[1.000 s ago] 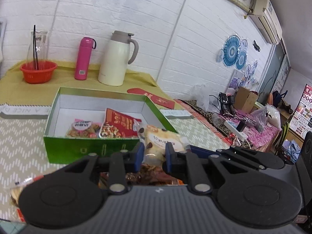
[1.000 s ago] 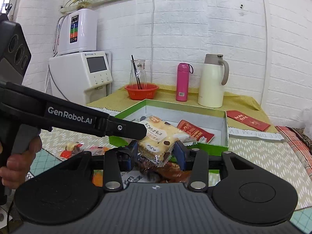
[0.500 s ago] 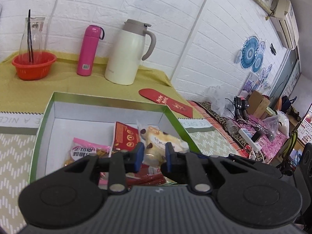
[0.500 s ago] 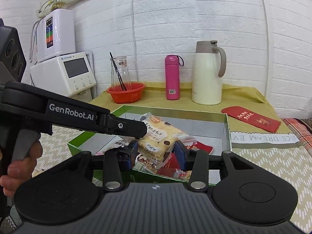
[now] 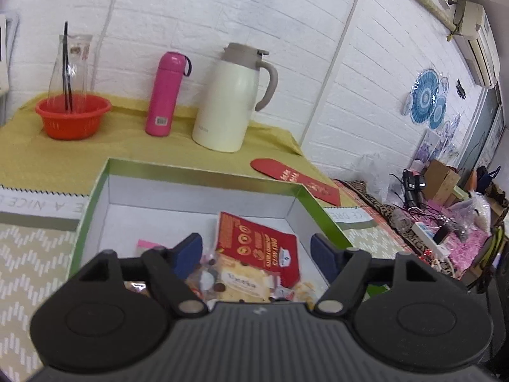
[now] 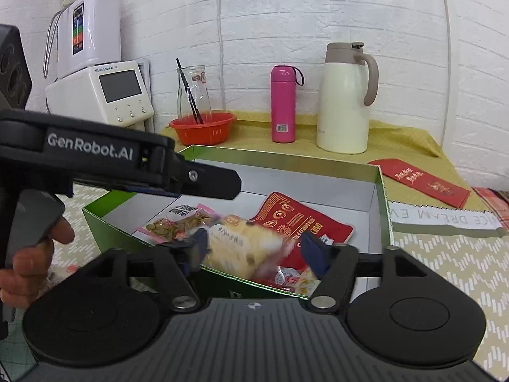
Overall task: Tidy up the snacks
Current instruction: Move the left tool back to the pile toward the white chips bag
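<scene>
Both claws just spread, cookie packet [image 6: 241, 248] dropped into green box [image 6: 386, 210]; "GenRobot.AI" on left claw [image 6: 203, 187].

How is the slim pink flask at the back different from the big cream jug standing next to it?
The slim pink flask is narrow and bright pink; the big cream jug is much wider, taller and off-white. The flask has a small dark carry loop at its cap, while the jug has a large curved taupe handle and a taupe lid. The flask bears a small white label low on its side. Both stand upright on the yellow cloth by the wall.
</scene>
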The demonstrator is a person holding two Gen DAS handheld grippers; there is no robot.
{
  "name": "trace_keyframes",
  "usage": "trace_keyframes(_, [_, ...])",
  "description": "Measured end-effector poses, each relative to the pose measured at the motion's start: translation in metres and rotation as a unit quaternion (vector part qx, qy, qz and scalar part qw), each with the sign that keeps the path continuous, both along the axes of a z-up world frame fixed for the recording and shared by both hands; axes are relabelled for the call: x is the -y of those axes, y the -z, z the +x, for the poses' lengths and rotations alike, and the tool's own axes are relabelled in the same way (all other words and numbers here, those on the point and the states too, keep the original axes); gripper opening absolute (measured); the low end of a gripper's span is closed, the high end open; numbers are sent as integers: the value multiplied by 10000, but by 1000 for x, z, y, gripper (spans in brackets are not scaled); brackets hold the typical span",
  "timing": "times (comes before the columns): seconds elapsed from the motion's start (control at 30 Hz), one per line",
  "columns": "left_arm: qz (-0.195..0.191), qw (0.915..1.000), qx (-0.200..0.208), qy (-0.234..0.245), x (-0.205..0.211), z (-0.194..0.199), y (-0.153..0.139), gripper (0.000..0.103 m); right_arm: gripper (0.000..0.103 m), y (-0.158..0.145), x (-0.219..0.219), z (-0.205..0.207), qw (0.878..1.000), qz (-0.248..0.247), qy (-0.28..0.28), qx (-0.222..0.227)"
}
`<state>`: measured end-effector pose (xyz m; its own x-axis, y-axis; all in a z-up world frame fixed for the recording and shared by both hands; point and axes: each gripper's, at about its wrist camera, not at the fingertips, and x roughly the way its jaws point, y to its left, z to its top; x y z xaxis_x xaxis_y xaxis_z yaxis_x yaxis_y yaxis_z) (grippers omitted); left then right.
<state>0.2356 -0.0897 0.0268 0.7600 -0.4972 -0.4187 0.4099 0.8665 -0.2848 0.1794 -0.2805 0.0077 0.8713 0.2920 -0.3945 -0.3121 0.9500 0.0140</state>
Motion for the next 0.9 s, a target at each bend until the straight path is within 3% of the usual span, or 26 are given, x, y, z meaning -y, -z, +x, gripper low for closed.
trace_keyframes(0.03, [115, 9998, 36, -146, 1, -2, -2, 91, 103, -1, 0, -4, 9999, -52, 7, 110])
trace_keyframes(0.07, [186, 9993, 71, -318, 1, -4, -4, 96, 103, -3, -1, -7, 9998, -109, 10, 167])
trace_keyframes(0.2, [59, 9989, 81, -467, -6, -10, -10, 96, 103, -8, -2, -17, 9991, -328, 49, 246])
trace_keyframes(0.37, [195, 9983, 280, -466, -8, -29, -21, 96, 103, -22, -3, -40, 9980, -472, 19, 415])
trace_keyframes(0.6, [203, 9990, 308, -250, -16, -77, -33, 96, 103, -34, -4, -89, 9979, -324, -21, 556])
trace_keyframes(0.9, [60, 10000, -1, 74, -32, -138, -13, 96, 103, -7, -9, -136, 9998, 130, 130, -102])
